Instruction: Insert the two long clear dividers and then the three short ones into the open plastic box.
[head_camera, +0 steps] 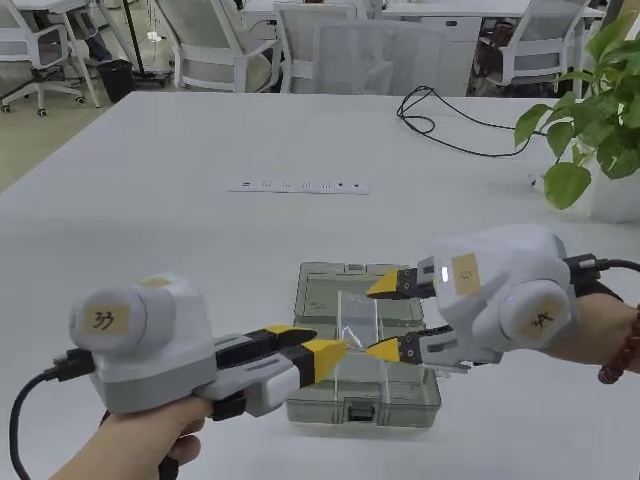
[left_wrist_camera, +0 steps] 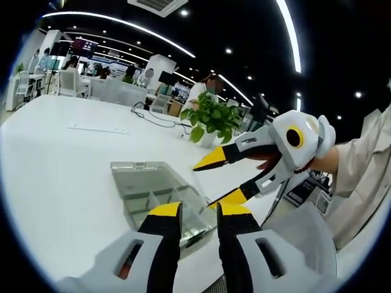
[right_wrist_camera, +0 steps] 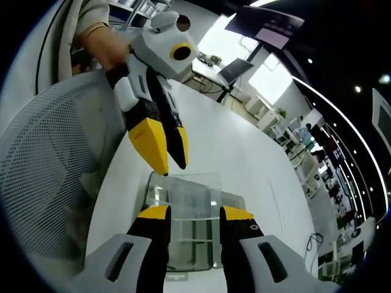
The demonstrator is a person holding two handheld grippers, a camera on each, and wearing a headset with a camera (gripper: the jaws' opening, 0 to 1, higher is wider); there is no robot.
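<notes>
An open clear-grey plastic box (head_camera: 318, 272) lies on the white table in front of me, with clear dividers standing inside it (left_wrist_camera: 146, 194). Over the box, my right gripper (head_camera: 370, 320) has its jaws wide apart, and a short clear divider (head_camera: 355, 318) spans from one fingertip to the other. In the right gripper view the divider (right_wrist_camera: 194, 192) fills the gap between the jaws (right_wrist_camera: 194, 213), above the box (right_wrist_camera: 157, 194). My left gripper (head_camera: 332, 343) comes in from the left, slightly open, its tips (right_wrist_camera: 173, 168) at the divider's corner. The right gripper (left_wrist_camera: 204, 185) also shows ahead in the left gripper view.
A potted plant (head_camera: 590, 130) stands at the table's right edge, with a black cable (head_camera: 440, 115) looping behind it. A thin white strip (head_camera: 297, 186) lies mid-table. Office chairs (head_camera: 210, 40) line the far side. A mesh chair back (right_wrist_camera: 49, 177) is close behind the left gripper.
</notes>
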